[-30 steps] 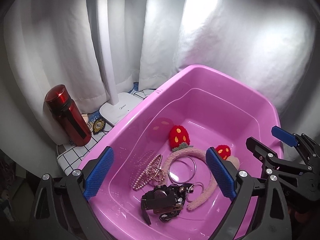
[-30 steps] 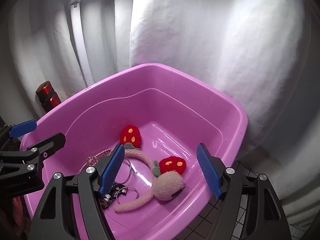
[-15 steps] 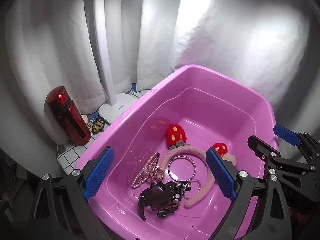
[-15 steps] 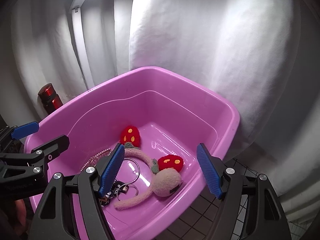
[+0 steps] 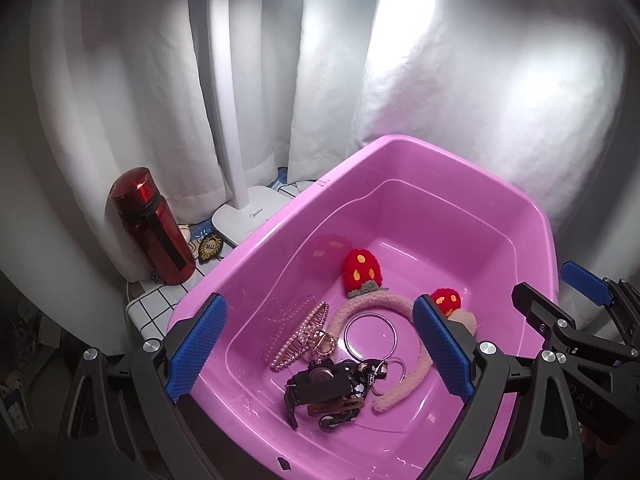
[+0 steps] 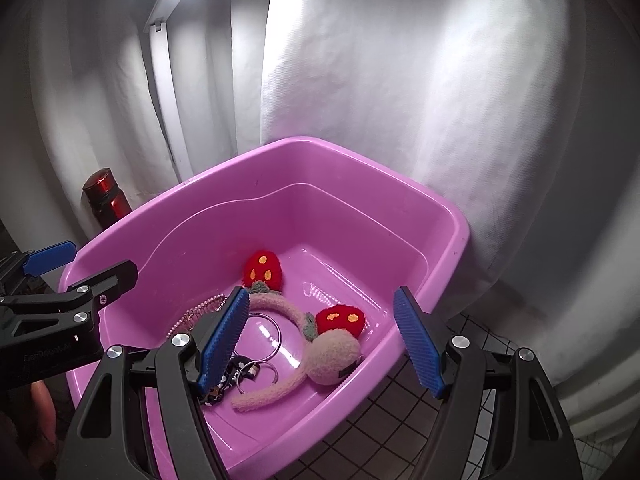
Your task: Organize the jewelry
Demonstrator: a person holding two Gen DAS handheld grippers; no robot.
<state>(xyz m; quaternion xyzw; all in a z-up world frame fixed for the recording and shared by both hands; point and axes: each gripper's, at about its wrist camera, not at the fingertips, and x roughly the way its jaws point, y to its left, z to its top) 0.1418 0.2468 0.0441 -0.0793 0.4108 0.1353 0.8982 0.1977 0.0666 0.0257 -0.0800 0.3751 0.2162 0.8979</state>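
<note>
A pink plastic tub (image 5: 472, 168) (image 6: 436, 204) holds the jewelry: a fuzzy pink headband with red strawberry ears (image 5: 362, 272) (image 6: 340, 318), a pearl hair claw (image 5: 304, 336), a silver bangle (image 5: 370, 334) (image 6: 266, 338), a black watch and clips (image 5: 320, 384), and a small ring (image 5: 396, 368). My left gripper (image 5: 316, 350) is open and empty above the tub's near side. My right gripper (image 6: 320, 340) is open and empty above the tub's right side.
A red water bottle (image 5: 150, 224) (image 6: 106, 196) stands left of the tub. A white desk lamp (image 5: 248, 216) stands behind it on the grid-patterned tabletop (image 5: 148, 308). White curtains hang close behind. The right gripper shows in the left wrist view (image 5: 580, 320).
Both grippers have drawn back and up from the tub, so the tub looks smaller and lower. The jewelry has not moved.
</note>
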